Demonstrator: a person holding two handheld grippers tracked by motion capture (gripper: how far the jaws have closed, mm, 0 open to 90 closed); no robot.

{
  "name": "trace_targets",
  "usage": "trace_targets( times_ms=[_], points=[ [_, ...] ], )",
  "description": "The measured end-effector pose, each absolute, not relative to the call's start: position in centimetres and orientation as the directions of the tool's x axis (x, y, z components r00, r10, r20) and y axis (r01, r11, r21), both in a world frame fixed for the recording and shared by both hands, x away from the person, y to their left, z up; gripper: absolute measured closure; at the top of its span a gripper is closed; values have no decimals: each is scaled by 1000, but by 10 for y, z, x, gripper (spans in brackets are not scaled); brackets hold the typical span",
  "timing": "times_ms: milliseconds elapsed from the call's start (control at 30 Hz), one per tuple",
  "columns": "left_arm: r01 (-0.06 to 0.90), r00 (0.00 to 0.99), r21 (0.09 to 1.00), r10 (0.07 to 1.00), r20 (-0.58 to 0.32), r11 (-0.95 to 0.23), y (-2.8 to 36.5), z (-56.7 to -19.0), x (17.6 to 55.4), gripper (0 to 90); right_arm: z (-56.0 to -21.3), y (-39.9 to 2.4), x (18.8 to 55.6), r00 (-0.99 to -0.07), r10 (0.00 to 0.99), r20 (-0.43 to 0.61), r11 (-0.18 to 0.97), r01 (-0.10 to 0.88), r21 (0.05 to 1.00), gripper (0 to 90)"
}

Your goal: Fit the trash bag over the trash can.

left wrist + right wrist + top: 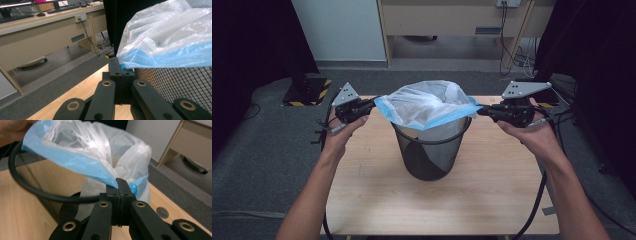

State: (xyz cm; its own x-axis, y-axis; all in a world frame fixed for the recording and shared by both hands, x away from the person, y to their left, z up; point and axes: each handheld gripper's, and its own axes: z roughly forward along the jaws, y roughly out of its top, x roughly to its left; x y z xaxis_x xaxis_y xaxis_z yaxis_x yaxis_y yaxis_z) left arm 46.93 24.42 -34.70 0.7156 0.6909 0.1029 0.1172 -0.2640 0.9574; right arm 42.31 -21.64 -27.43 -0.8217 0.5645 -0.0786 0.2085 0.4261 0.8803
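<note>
1. The bench point(377, 200) carries a black mesh bin point(432, 155), which stands near the middle of the top, a little toward the far edge.
2. A clear bag with a blue rim band point(424, 107) sits in the bin's mouth. Its lower part hangs inside the mesh, and its opening is lifted above the black rim and stretched wide toward the bench's left and right edges.
3. Our left gripper point(371, 105) is closed on the bag's blue band at its left end, just outside the bin's rim. In the left gripper view the jaws meet with the blue edge pinched at their tips.
4. Our right gripper point(481, 111) is likewise clamped on the band at its right end. In the right gripper view the plastic runs taut from the closed jaws across the bin.
5. We judge the step in hand to be fitting the liner: the mouth is spread but not yet folded over the rim.
6. The next move, as we see it, calls for lowering both ends outside the rim evenly, keeping tension so the thin film neither slips nor tears.
</note>
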Motion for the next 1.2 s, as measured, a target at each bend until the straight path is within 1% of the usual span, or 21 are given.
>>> trace_targets(
  times_ms=[267, 433, 600, 700, 767, 900, 1033, 1200],
  points=[
    [96, 731, 944, 666, 149, -316, 235, -356, 452, 900, -295, -216, 406, -846, 528, -70, 471, 224, 853, 900],
    [93, 739, 939, 656, 157, -330, 225, -360, 446, 900, -313, -213, 397, -862, 503, -65, 496, 226, 838, 900],
    [98, 734, 941, 662, 152, -325, 221, -361, 444, 900, -333, -204, 395, -876, 479, -53, 517, 232, 824, 900],
    [92, 733, 940, 661, 160, -329, 220, -359, 439, 900, -348, -199, 398, -876, 479, -47, 539, 251, 804, 900],
    [83, 735, 941, 658, 164, -327, 220, -358, 436, 900, -353, -197, 399, -877, 479, -38, 530, 254, 809, 900],
    [94, 741, 932, 650, 170, -350, 215, -368, 434, 900, -350, -196, 395, -882, 469, -44, 511, 230, 829, 900],
    [112, 739, 932, 656, 155, -346, 211, -379, 435, 900, -346, -193, 390, -893, 445, -60, 503, 194, 842, 900],
    [140, 714, 935, 687, 133, -326, 207, -389, 439, 900, -352, -184, 390, -913, 400, -78, 550, 171, 818, 900]
  ],
)
